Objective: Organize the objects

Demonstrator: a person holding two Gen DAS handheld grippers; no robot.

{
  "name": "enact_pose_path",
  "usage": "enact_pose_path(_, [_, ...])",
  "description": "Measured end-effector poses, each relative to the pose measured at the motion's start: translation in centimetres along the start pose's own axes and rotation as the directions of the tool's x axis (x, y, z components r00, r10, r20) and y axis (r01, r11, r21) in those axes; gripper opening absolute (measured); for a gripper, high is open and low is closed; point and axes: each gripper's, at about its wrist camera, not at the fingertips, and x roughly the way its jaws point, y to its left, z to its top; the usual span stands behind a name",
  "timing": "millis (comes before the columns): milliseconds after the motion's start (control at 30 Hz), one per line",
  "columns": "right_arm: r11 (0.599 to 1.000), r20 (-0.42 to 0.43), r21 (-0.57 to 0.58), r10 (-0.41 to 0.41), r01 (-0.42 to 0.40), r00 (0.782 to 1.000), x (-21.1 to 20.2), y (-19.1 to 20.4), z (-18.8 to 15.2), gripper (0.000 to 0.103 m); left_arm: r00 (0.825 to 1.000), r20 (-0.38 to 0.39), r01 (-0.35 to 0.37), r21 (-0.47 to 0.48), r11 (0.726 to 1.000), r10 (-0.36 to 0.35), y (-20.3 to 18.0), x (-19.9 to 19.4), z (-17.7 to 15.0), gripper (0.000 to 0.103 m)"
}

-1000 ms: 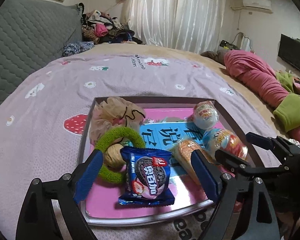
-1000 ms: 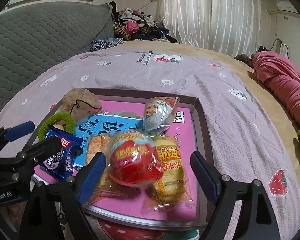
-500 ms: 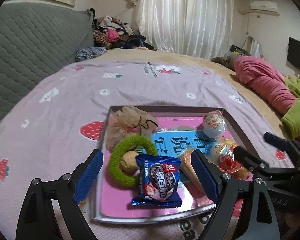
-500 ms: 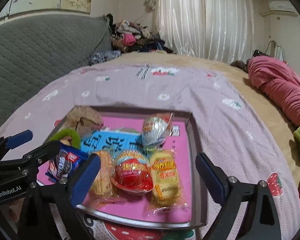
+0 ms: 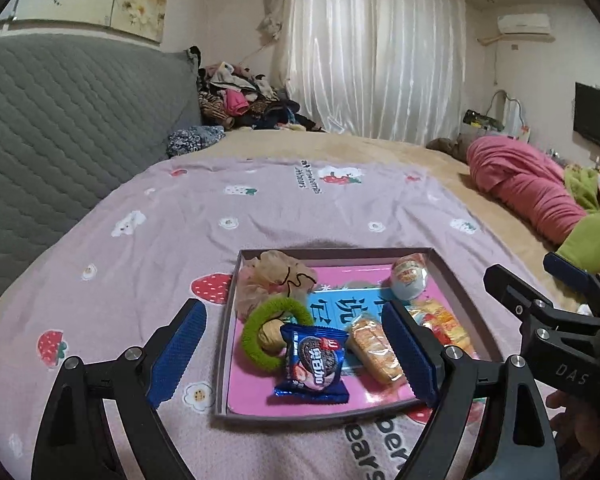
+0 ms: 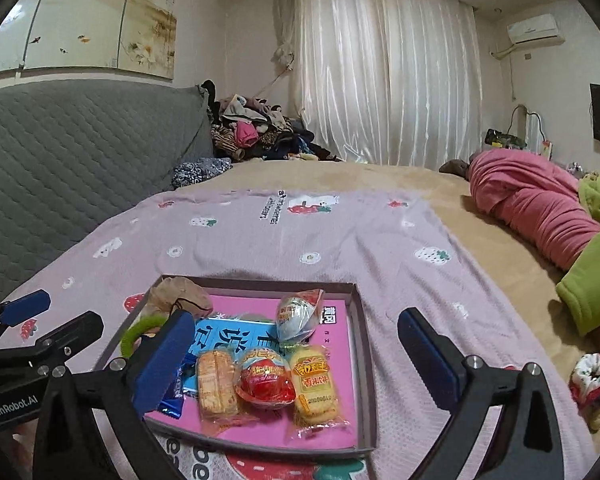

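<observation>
A shallow box lid tray with a pink floor lies on the bed. In it are a blue cookie pack, a green hair ring, a beige scrunchie, an orange snack pack, a red wrapped egg, a yellow snack pack and a pale wrapped egg. My left gripper is open and empty, raised above the tray's near left. My right gripper is open and empty above the tray's near right.
The tray sits on a lilac strawberry-print blanket over a tan bed. A grey quilted headboard is at left, a clothes pile at the back, pink and green bedding at right. A small scrunchie lies at right.
Both grippers have pulled back and up from the tray, so it looks smaller and lower. Both stay open and empty. The objects in the tray have not moved.
</observation>
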Motion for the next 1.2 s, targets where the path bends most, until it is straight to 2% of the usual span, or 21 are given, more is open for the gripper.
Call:
enact_pose_path(200, [1.0, -0.008, 0.004, -0.015, 0.015, 1.0, -3.3, -0.5, 0.6, 0.102, 0.999, 0.019, -0.048, 0.024, 0.999, 0.048, -0.4, -3.5, 0.3, 0.09])
enact_pose_path(300, [1.0, -0.004, 0.002, -0.017, 0.017, 1.0, -5.3, -0.6, 1.4, 0.102, 0.999, 0.01, -0.032, 0.018, 0.999, 0.032, -0.3, -5.4, 0.6, 0.09])
enact_pose_path(633, [1.0, 0.035, 0.006, -0.016, 0.016, 0.999, -12.4, 0.0, 3.9, 0.103, 0.995, 0.065, -0.08, 0.024, 0.997, 0.078, -0.2, -12.9, 2.3, 0.09])
enact_pose_path(1000, [1.0, 0.075, -0.025, -0.015, 0.017, 0.997, -18.3, 1.3, 5.2, 0.103, 0.992, 0.082, -0.1, 0.049, 0.994, 0.096, -0.2, -17.8, 2.8, 0.09])
enact_pose_path(1200, [0.999, 0.074, -0.037, -0.015, 0.018, 0.997, -19.9, 2.2, 4.8, 0.103, 0.991, 0.094, -0.099, 0.043, 0.994, 0.095, 0.0, -19.9, 3.0, 0.09])
